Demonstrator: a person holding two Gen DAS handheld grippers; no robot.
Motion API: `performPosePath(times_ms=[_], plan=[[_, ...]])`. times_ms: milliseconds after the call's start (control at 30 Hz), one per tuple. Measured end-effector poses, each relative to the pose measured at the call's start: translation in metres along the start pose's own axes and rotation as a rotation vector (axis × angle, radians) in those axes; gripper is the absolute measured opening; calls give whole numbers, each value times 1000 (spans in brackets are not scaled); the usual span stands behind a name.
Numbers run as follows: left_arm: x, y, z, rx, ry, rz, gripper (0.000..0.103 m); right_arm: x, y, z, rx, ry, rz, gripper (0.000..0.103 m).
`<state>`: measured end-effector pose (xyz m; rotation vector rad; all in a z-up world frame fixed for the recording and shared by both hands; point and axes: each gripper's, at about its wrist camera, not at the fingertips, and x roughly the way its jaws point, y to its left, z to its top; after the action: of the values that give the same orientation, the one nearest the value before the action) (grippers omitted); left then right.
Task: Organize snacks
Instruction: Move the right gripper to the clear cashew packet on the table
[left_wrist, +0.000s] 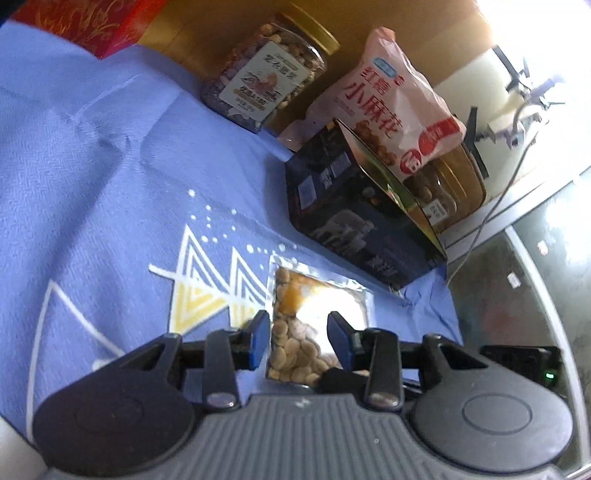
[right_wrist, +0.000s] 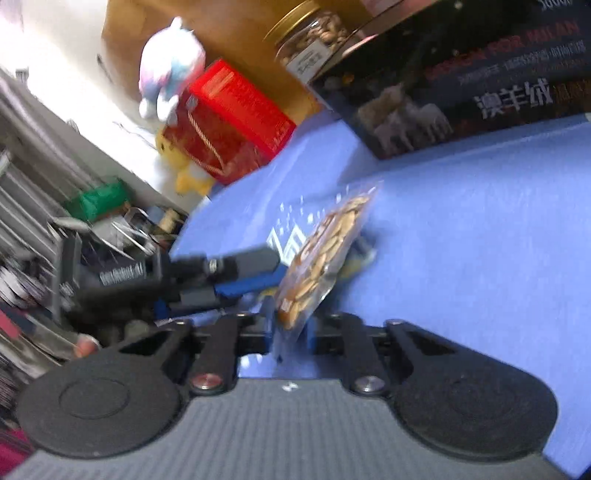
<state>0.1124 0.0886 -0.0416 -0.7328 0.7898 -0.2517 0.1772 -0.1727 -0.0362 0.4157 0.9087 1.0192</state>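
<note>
A small clear bag of pale nuts (left_wrist: 295, 343) sits between the blue pads of my left gripper (left_wrist: 298, 319), which is shut on its filled part just above the blue tablecloth (left_wrist: 92, 166). In the right wrist view the same bag (right_wrist: 325, 251) stands edge-on and tilted. My right gripper (right_wrist: 290, 326) is shut on its lower end. The left gripper (right_wrist: 273, 273) reaches the bag from the left.
Along the back stand a gold-lidded nut jar (left_wrist: 266, 77), a pink snack bag (left_wrist: 391, 99) lying on a dark box (left_wrist: 351, 206), and another jar (left_wrist: 443, 192). A red gift box (right_wrist: 232, 122) and plush toy (right_wrist: 173, 66) are off the cloth's far corner.
</note>
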Motion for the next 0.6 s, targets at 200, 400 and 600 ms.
performPosePath(times_ms=[200,400,600], plan=[[-10,-23,-17,107,-17,129,35,-28,-8,-17,101,-64,-36,15],[-19,-45,-30,226,-55,336,35,-58,-17,-39,193,-121,-53,15],[-21,-57,-42,268,-69,416,35,-68,-5,-54,172,-102,-41,15]])
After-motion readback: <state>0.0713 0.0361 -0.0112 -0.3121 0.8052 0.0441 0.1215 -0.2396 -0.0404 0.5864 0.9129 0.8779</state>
